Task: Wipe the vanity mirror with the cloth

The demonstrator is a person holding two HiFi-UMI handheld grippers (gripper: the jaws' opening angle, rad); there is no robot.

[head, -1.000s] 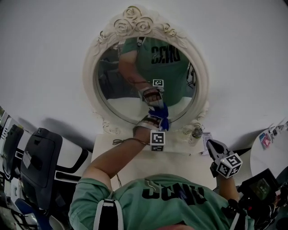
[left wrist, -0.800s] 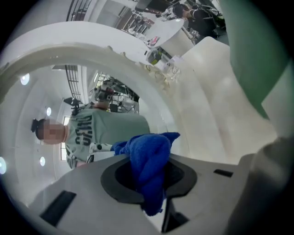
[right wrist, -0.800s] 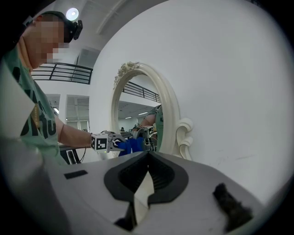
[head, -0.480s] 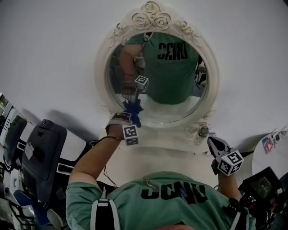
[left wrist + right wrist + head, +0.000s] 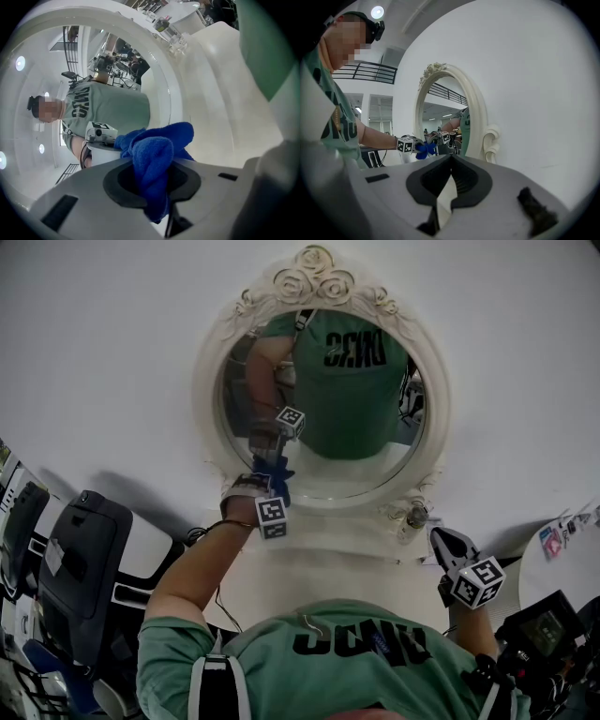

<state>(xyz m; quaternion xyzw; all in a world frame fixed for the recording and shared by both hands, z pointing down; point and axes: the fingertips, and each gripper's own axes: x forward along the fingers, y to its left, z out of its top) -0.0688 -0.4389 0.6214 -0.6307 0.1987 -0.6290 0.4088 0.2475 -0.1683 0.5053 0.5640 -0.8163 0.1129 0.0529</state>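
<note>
- I am clamping the fingers of my left gripper (image 5: 270, 480) on the blue cloth (image 5: 157, 145), with a thick wad bulging out past the tips so that soft fabric, not the fingers, is meeting the glass.
- I am pressing that wad against the lower left part of the vanity mirror (image 5: 361, 460), just inside its carved white frame (image 5: 319, 282). I am reaching across with the arm extended because the mirror is standing upright against the wall at the back of the table (image 5: 356, 568).
- I am holding my right gripper (image 5: 448, 549) low and off to the mirror's lower right, well apart from the glass. Its fingers are resting together with nothing between them, since this wipe seems to be a one-handed job.
- A small jar (image 5: 410, 517) is sitting at the foot of the mirror on its right side, so I am judging that strokes along the bottom edge are calling for care there.
- Most of the glass to the right of the cloth and above it is probably waiting to be covered.
</note>
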